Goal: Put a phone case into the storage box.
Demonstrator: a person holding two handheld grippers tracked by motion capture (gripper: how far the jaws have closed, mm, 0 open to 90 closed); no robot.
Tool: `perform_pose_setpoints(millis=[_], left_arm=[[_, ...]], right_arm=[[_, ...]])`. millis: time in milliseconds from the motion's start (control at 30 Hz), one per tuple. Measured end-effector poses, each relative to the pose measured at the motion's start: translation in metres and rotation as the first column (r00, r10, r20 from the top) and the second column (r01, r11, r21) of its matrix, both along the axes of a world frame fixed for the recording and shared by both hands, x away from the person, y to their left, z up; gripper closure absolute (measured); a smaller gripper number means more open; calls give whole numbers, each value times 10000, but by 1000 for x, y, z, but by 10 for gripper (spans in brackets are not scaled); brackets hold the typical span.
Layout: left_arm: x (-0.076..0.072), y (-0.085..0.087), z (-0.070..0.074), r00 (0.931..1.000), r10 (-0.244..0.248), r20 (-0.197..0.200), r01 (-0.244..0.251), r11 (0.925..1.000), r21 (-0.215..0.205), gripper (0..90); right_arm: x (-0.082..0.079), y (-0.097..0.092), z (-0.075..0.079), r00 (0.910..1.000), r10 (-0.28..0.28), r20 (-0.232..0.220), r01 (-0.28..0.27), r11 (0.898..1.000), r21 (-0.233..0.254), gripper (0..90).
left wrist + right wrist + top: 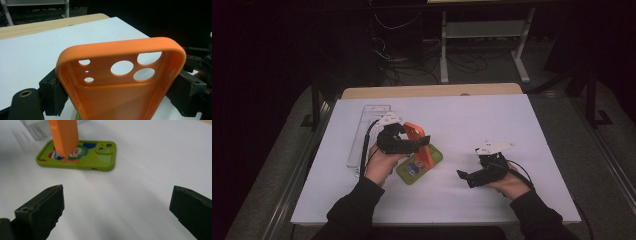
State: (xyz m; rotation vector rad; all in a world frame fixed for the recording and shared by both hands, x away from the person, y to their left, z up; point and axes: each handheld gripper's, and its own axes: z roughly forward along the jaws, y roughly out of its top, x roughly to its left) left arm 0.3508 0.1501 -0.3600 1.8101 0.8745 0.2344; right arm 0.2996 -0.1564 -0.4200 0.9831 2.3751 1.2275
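Here, left gripper [424, 141] clamped across orange phone case [120, 82] (held above green phone case [82, 157] on white table [492, 125]), right gripper [117, 207] wide open, empty.

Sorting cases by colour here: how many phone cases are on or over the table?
2. The orange case is clamped between the left gripper's jaws, held over the green case, which lies flat on the white table. None looks hidden.

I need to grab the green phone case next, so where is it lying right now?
In the high view the green phone case lies flat on the white table, left of centre, right under the orange case held in the left gripper.
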Motion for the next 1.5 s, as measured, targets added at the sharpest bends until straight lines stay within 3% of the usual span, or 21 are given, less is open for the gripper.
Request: perform_pose_setpoints(millis=[600,733,1000,1267,1433,1500], left_arm=[[-2,8,10,9993,94,357,-96,9999,56,151],[2,13,19,9979,256,595,-272,9993,263,151],[19,30,38,9926,722,976,-753,9968,283,150],[41,52,56,9789,1536,1348,-1578,9872,215,150],[58,64,67,9643,2114,1597,-2201,9747,391,151],[66,67,71,9536,2427,1780,-2553,9655,510,151]], right_arm=[[-19,-33,-14,9987,-498,-114,498,9988,-32,0],[-18,-37,-15,9983,-576,-81,576,9983,-29,0],[-18,-34,-14,9987,-502,18,502,9987,44,0],[-18,-34,-13,9987,-511,-46,511,9986,122,0],[-18,-36,-12,9987,-504,68,502,9986,174,0],[-18,-36,-12,9984,-555,59,554,9983,200,0]])
